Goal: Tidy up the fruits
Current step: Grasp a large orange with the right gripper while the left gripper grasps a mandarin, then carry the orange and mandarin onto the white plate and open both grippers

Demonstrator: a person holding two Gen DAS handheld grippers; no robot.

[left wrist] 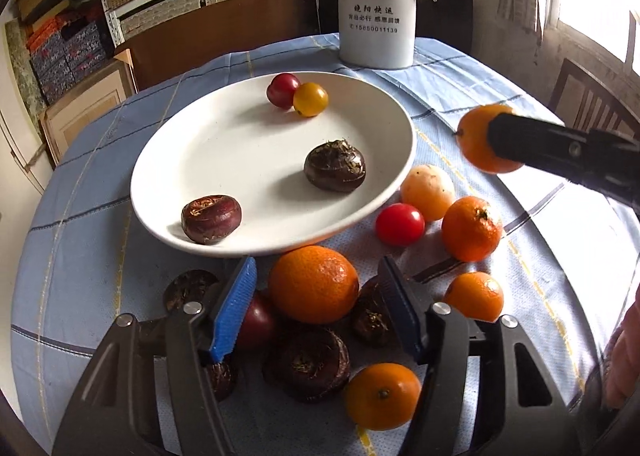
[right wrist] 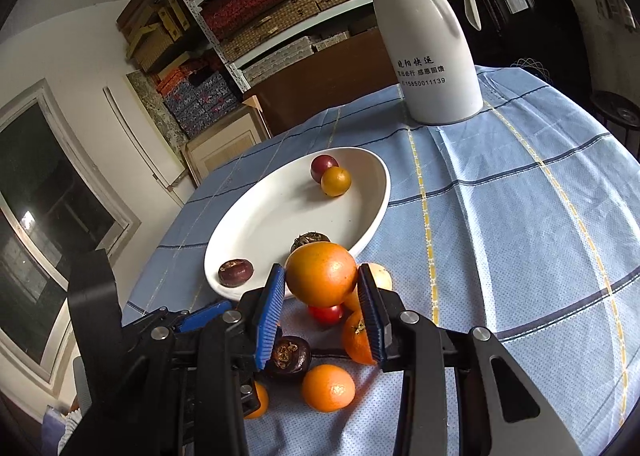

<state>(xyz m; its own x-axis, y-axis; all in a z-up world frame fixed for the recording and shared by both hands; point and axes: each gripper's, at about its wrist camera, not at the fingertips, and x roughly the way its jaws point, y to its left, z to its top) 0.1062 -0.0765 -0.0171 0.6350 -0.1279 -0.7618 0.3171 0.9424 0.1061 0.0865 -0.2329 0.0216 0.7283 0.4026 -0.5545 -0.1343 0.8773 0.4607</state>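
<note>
While both pairs of fingers reach over the blue checked tablecloth [right wrist: 520,215], the scene reads like this:

Right gripper [right wrist: 321,290]: its blue pads are clamped on an orange [right wrist: 321,274], one pad on each side, the fruit lifted clear of the cloth.
Same orange from the left wrist view: it hangs off to the right [left wrist: 478,137], partly covered by a black finger, above the loose fruit.
Left gripper [left wrist: 318,284]: fingers apart and holding nothing, with a big orange [left wrist: 313,284] lying on the cloth between the two pads; whether either pad touches it I cannot tell.
Just under the left fingers: dark brown water chestnuts [left wrist: 312,366] in a cluster, and a small orange [left wrist: 382,396] close to the right finger's base.
Right of the left fingers: two small oranges [left wrist: 472,228], a red tomato [left wrist: 400,224] and a pale round fruit [left wrist: 428,191], near one another.
Ahead of the left fingers: a white plate [left wrist: 224,143] carrying two water chestnuts [left wrist: 335,165], a dark red tomato [left wrist: 282,89] and a yellow tomato [left wrist: 311,99], the last two touching.
Farthest ahead: a white jug [left wrist: 376,3] standing upright at the far side of the cloth.
</note>
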